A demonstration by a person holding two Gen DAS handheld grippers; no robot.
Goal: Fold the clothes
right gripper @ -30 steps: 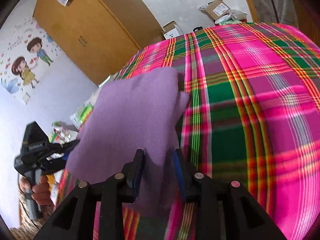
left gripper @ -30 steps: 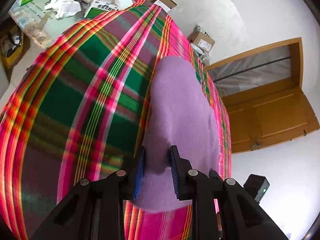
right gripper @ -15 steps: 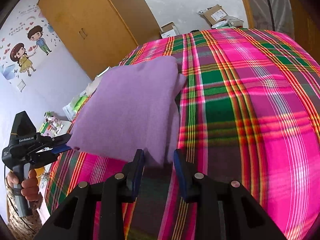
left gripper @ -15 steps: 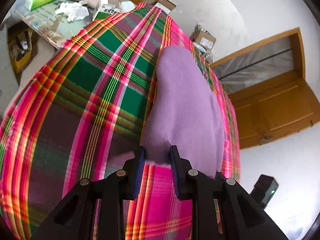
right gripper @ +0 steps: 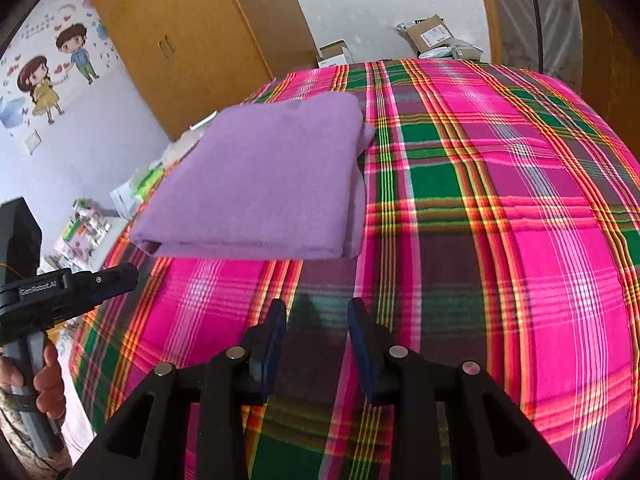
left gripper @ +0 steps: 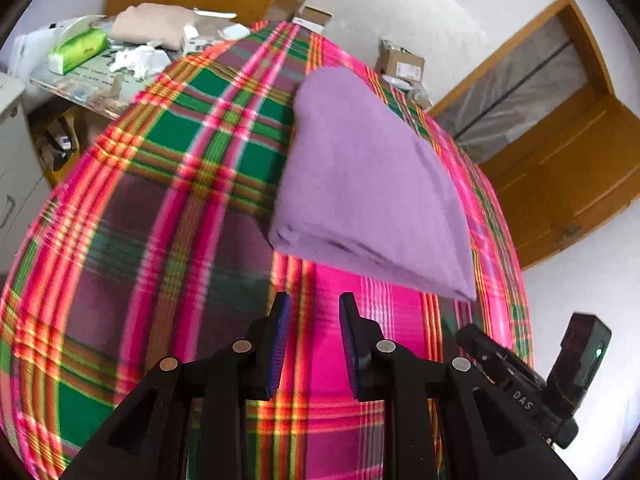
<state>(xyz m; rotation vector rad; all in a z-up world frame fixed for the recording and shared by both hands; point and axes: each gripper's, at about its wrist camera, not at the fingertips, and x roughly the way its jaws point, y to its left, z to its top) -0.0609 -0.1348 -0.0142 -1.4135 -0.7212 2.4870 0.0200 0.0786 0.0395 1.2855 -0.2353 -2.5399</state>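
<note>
Both tools (left gripper: 311, 312) (right gripper: 316, 318) agape (empty)

Two markings are reading legibly. In the right wrist view, the left hand-held gripper (right gripper: 116, 278), at the near left, is carrying the white lettering "GenRobot.AI" on the side of its black body. In the left wrist view, the right hand-held gripper (left gripper: 476, 340), at the near right, is showing the white letters "DAS" on its black body. Printed labels on the cardboard boxes (right gripper: 430, 32) on the far floor are appearing too small to read.
</note>
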